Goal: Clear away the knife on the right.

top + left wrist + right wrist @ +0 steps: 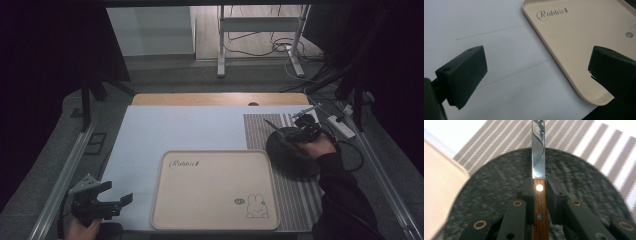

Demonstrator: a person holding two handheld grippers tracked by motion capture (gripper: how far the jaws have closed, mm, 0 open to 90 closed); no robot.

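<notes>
Wooden-handled knife (539, 205) sitting clamped in right gripper (302, 131), steel blade pointing out over dark round plate (287, 150) | plate resting on striped mat (300, 190), bench right | left gripper (102, 200) hanging agape near-left, holding nothing, beside beige Rabbit tray (215, 192) | white sheet (185, 130) covering bench; dark surroundings | blade tip cut off

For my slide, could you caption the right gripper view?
Right gripper clamps a wooden-handled knife above a dark round plate.
</notes>
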